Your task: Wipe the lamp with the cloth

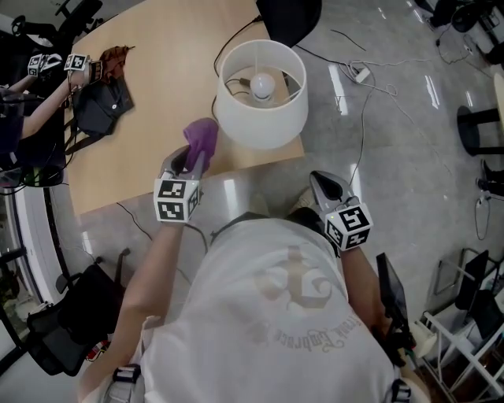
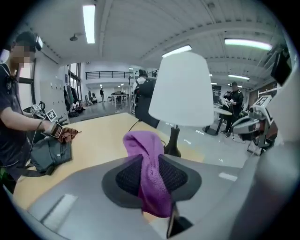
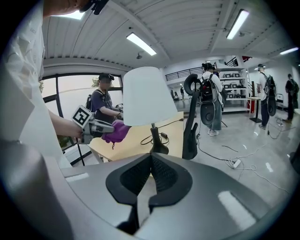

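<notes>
The lamp has a white round shade and stands at the near right corner of the wooden table, its bulb showing from above. A purple cloth sticks up out of my left gripper, which is shut on it just left of the shade. In the left gripper view the cloth is pinched between the pads and hangs over them, with the lamp beyond. My right gripper is off the table's near edge, shut and empty; its view shows the lamp and cloth.
A black bag and a brown cloth lie at the table's left, where another person's hand holds grippers. The lamp's black cord runs back across the table. A black chair stands behind it; cables lie on the floor at right.
</notes>
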The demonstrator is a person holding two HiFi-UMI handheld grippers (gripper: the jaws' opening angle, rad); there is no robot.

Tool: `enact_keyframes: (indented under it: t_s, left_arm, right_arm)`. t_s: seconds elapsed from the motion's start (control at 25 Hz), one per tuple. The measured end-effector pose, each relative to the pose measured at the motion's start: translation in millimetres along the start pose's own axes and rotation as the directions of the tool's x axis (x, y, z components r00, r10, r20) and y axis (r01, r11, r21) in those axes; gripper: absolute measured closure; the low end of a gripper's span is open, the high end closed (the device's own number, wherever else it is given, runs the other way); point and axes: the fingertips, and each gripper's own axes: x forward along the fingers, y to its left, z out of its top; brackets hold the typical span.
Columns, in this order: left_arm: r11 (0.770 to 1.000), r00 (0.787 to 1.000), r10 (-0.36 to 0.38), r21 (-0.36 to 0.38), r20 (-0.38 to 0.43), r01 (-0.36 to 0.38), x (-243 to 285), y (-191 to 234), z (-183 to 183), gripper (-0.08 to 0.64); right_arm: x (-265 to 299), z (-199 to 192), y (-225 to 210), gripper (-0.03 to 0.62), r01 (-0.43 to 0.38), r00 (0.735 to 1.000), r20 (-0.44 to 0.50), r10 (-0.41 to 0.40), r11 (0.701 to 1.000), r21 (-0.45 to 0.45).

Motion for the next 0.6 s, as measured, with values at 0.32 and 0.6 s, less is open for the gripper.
enact_keyframes:
  t_s: [0.32,0.6]
  left_arm:
    - [0.996,0.956,0.091,-0.026,0.277,-0.087,-61.0,-6.5,104.1,0.459]
    - [0.99,0.901,0.115,0.023,0.419,-0.137,-86.8,-37.6,169.2,0.456]
  right_arm:
    - [9.2,11.6,2.6,0.578,-0.051,0.999,0.014,0.052,0.998,-0.031]
    - [1.9,19.4,-15.7,0.578,-0.072,0.997,0.031,0.073,0.997,-0.039]
